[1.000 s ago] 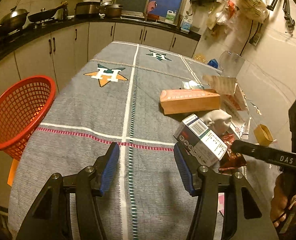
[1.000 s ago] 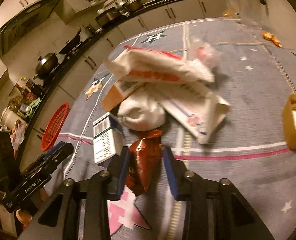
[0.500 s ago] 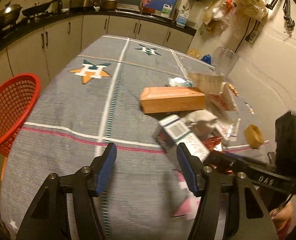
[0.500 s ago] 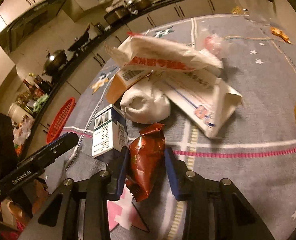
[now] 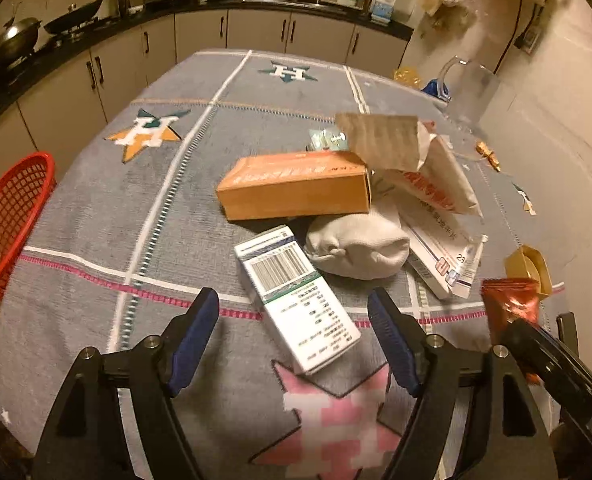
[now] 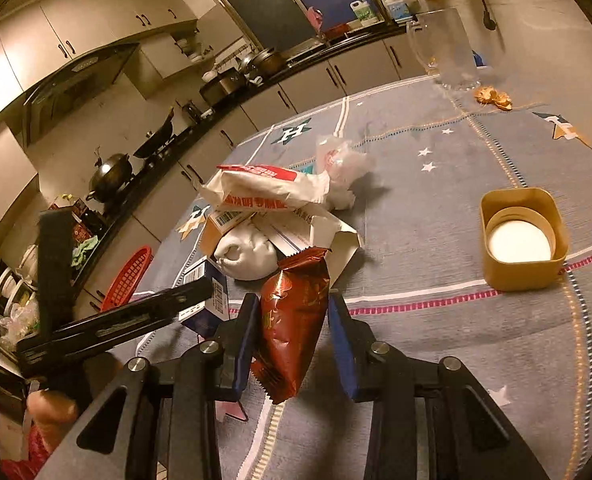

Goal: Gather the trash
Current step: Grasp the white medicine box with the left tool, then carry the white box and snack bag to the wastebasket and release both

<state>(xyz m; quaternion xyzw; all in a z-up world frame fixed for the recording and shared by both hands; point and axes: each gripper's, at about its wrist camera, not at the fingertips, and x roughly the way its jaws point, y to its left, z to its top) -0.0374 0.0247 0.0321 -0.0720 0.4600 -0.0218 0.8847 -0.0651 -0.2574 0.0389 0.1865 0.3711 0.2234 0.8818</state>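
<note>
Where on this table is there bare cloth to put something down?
Free: the grey cloth between the red basket and the orange box, and the far end by the cabinets. Crowded: the heap around the white bundle and white carton.

1. The left wrist view sits behind its own tool (image 5: 294, 334) and looks steeply down along the fingers at the cloth-covered counter (image 5: 96, 208), close above the white carton (image 5: 296, 300).
2. The right wrist view sits behind its tool (image 6: 292, 328) and looks more shallowly across the counter toward the kitchen cabinets (image 6: 232, 136).
3. Both views share the trash pile, the red basket (image 5: 4, 220) and the red wrapper (image 6: 292, 320).
</note>
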